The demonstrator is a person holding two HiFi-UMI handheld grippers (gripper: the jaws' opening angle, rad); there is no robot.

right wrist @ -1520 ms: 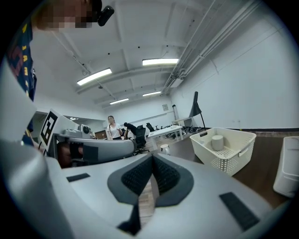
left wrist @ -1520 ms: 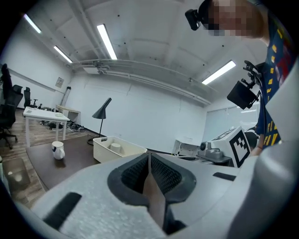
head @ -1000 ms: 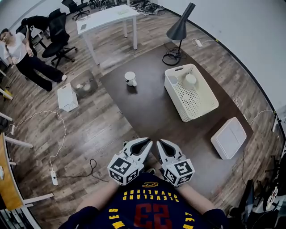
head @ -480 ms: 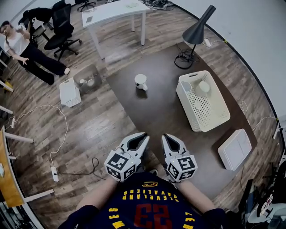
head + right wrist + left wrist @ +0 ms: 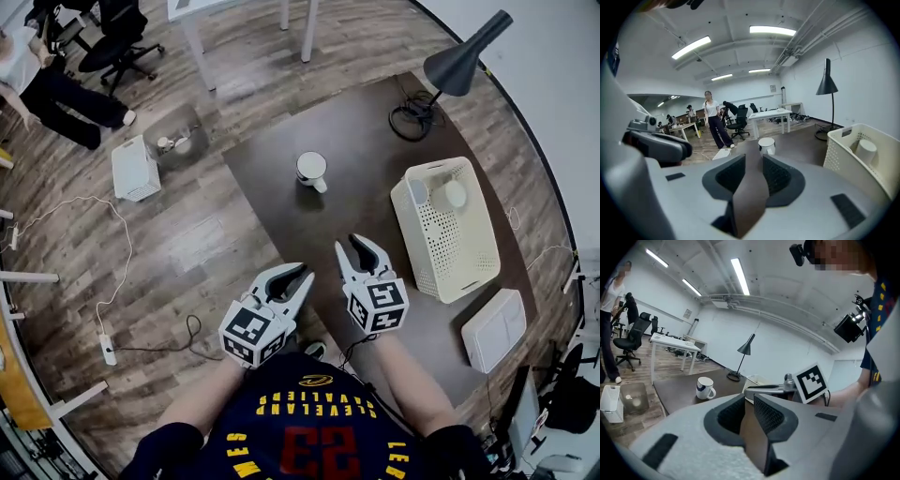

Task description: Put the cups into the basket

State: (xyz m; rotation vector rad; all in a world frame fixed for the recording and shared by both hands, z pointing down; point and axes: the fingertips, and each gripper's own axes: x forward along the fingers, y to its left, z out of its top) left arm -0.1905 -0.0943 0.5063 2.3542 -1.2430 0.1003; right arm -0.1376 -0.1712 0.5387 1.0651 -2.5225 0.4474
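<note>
A white mug (image 5: 311,169) with a dark band stands upright on the dark brown table (image 5: 356,206). It also shows in the left gripper view (image 5: 705,388) and the right gripper view (image 5: 766,145). The white perforated basket (image 5: 448,253) lies to the right with two white cups (image 5: 457,194) at its far end. My left gripper (image 5: 302,275) hangs at the table's near edge and my right gripper (image 5: 362,244) over the table. Both are well short of the mug. The jaws of both have just been opening, the left (image 5: 749,399) by a narrow gap, the right (image 5: 753,161) wider, with nothing between them.
A floor lamp (image 5: 459,66) stands behind the table. A white flat box (image 5: 494,328) lies at the table's right end. On the wooden floor at the left are a small white crate (image 5: 134,169), a grey bin (image 5: 178,145), cables and a person (image 5: 37,75) by office chairs.
Both grippers have moved forward from my chest out toward the table, the right one further. Their jaws, shut before, now stand slightly apart. The head view has swung forward too.
</note>
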